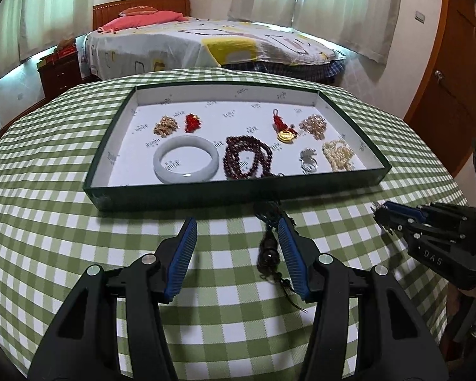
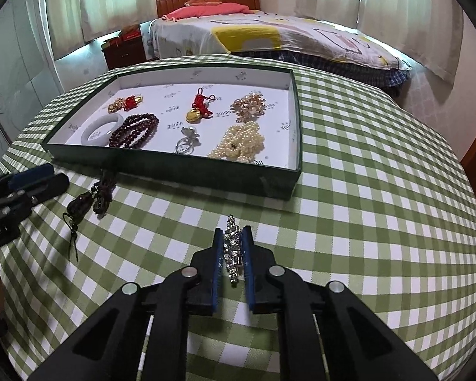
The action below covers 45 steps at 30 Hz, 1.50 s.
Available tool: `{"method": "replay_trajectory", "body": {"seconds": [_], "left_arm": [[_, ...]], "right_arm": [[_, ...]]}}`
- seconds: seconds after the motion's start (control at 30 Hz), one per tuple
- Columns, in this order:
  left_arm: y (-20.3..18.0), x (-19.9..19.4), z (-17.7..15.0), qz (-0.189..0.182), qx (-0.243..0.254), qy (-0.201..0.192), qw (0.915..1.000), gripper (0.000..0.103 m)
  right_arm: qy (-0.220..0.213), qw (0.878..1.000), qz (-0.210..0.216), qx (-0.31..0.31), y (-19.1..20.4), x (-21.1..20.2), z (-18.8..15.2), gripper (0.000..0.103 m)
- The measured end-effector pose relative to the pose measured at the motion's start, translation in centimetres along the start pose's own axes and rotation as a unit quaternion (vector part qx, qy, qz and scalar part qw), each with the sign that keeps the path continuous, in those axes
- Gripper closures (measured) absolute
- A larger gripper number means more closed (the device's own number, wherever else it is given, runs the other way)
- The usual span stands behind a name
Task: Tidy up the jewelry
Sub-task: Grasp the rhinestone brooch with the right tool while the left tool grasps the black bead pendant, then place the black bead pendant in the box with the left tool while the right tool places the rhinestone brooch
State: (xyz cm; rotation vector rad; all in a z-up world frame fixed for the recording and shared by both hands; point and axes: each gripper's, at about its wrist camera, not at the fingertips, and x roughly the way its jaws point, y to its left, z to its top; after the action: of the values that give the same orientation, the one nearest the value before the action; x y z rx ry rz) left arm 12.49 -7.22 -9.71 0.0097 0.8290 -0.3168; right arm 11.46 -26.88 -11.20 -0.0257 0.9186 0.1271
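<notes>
A dark green tray [image 1: 187, 195] [image 2: 206, 171] with a white lining holds a pale jade bangle [image 1: 186, 159], a dark red bead string [image 1: 249, 158], pearls [image 2: 241, 143], a silver ring [image 2: 185, 144], red knots and gold pieces. My left gripper [image 1: 236, 223] is open over the checked cloth; a dark bead string with a tassel [image 1: 269, 250] [image 2: 89, 201] lies beside its right finger, just in front of the tray. My right gripper [image 2: 232, 233] [image 1: 384, 211] is shut on a rhinestone piece [image 2: 231, 247], in front of the tray.
The table has a green and white checked cloth [image 1: 47, 238] [image 2: 380, 190]. Behind it stand a bed [image 1: 206, 44], a wooden nightstand [image 1: 60, 70] and a wooden door [image 1: 453, 79] at the right.
</notes>
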Motion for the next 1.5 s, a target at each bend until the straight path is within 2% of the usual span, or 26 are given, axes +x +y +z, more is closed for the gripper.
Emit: {"method": "replay_trajectory", "body": {"seconds": [0.2, 0.27, 0.3, 0.43, 0.53, 0.57, 0.87, 1.5], "left_arm": [[-0.8, 1.0, -0.5, -0.009, 0.012, 0.019, 0.9997, 0.051], [-1.0, 1.6, -0.7, -0.011, 0.014, 0.030, 0.9994, 0.054], [-1.0, 1.8, -0.8, -0.014, 0.014, 0.035, 0.9992, 0.059], [-1.6, 2.1, -1.1, -0.018, 0.030, 0.037, 0.9987, 0.066], [-1.8, 2.1, -1.1, -0.022, 0.038, 0.038, 0.9983, 0.084], [-1.8, 2.1, -1.2, -0.025, 0.040, 0.038, 0.9981, 0.086], [-2.0, 1.6, -1.4, -0.032, 0.047, 0.032, 0.9978, 0.086], [-1.3, 0.8, -1.1, -0.014, 0.044, 0.020, 0.9987, 0.086]], "right_arm": [[-0.004, 1.000, 0.009, 0.002, -0.2, -0.4, 0.2, 0.090], [-0.003, 1.000, 0.013, 0.005, -0.4, -0.4, 0.2, 0.090], [-0.002, 1.000, 0.013, 0.005, -0.4, -0.4, 0.2, 0.090], [-0.002, 1.000, 0.018, 0.011, -0.7, -0.4, 0.3, 0.090], [-0.002, 1.000, 0.020, 0.013, -0.7, -0.4, 0.3, 0.090], [-0.002, 1.000, 0.021, 0.013, -0.7, -0.4, 0.3, 0.090], [-0.002, 1.000, 0.022, 0.010, -0.3, -0.5, 0.4, 0.090], [-0.010, 1.000, 0.021, 0.004, 0.3, -0.9, 0.4, 0.090]]}}
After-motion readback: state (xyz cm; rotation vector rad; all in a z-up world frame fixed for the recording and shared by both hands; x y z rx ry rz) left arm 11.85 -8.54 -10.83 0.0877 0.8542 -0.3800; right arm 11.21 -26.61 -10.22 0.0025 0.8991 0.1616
